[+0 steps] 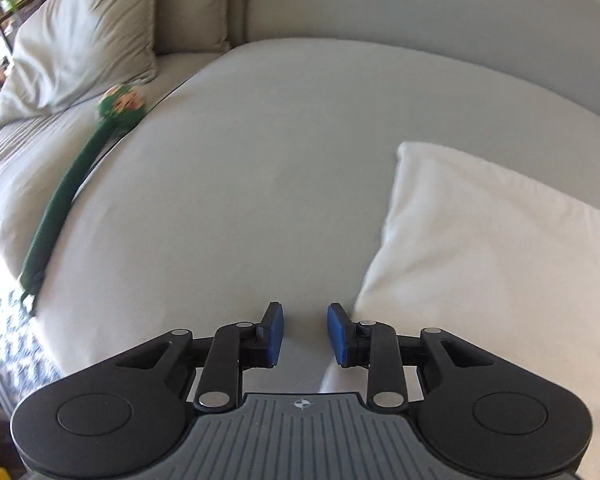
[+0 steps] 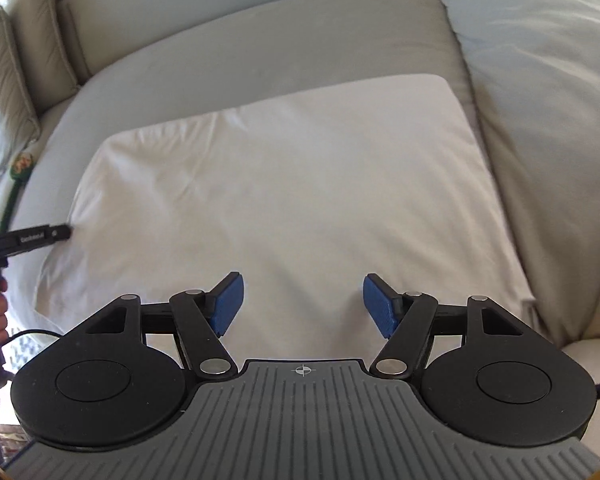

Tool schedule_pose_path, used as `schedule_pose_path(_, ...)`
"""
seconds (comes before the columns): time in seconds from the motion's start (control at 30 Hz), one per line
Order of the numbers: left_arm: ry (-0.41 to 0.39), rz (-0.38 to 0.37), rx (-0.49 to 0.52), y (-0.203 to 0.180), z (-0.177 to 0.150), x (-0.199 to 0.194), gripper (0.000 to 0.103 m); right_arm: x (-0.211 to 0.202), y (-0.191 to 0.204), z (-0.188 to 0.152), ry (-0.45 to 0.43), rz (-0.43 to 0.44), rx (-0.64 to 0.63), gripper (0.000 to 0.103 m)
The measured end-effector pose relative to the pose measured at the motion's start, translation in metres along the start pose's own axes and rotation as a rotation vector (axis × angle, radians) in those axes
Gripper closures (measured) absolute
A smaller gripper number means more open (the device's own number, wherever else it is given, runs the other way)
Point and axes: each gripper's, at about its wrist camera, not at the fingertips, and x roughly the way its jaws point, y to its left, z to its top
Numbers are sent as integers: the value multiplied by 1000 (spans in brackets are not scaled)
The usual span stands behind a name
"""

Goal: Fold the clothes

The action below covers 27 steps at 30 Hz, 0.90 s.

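White cloth (image 2: pixel 292 184), folded into a soft, roughly square pad with faint creases, lies flat on the smooth pale grey-green sofa cushion (image 1: pixel 236 168); its sides are nearly equal, so no long axis is clear, and one corner points toward the backrest. Left gripper (image 1: pixel 305 334), black linkage with ribbed blue pads (image 1: pixel 274 334), stands released with a narrow gap, nothing between the pads, just beside the cloth's edge. Right gripper (image 2: pixel 303 306) hangs above the cloth, jaws spread wide and empty. A long green plush toy (image 1: pixel 66 196) lies along the seam of the neighbouring cushion.
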Motion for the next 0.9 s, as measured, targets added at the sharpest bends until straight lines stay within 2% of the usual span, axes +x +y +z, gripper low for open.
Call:
schedule_pose_path(0.03, 6, 19, -4, 5, -3, -9, 75, -5, -8, -6, -1, -4, 1, 34)
schedule_pose_path(0.07, 4, 21, -8, 9, -7, -22, 81, -11, -15, -10, -10, -1, 5, 34)
schedule_pose_path(0.1, -29, -1, -11, 12, -8, -37, 83, -16, -21, -15, -22, -2, 13, 33)
schedule_pose_path(0.17, -113, -73, 6, 10, -16, -75, 80, -25, -33, -21, -57, -12, 34, 33)
schedule_pose_path(0.2, -137, -117, 19, 3, -21, -96, 71, -29, -39, -23, -81, -12, 51, 33)
schedule_pose_path(0.27, -128, -211, 36, -21, -22, -127, 56, -35, -49, -24, -107, 9, 99, 33)
schedule_pose_path(0.33, -94, -310, 59, -42, -26, -131, 52, -39, -54, -23, -109, 27, 131, 33)
schedule_pose_path(0.37, -86, -332, 81, -53, -29, -129, 47, -40, -54, -23, -104, 24, 123, 33)
schedule_pose_path(0.5, -90, -306, 173, -116, -51, -117, 45, -34, -48, -21, -64, -16, 75, 33)
schedule_pose_path(0.63, -51, -315, 243, -162, -66, -89, 45, -22, -46, -23, -40, -48, 26, 33)
schedule_pose_path(0.7, -60, -273, 311, -180, -77, -77, 46, -10, -44, -27, -3, -86, -34, 32)
schedule_pose_path(0.8, -80, -222, 386, -188, -92, -77, 43, -6, -41, -38, 9, -119, -119, 27)
schedule_pose_path(0.9, 15, -237, 332, -174, -89, -90, 44, -14, -49, -44, 64, -102, -113, 25)
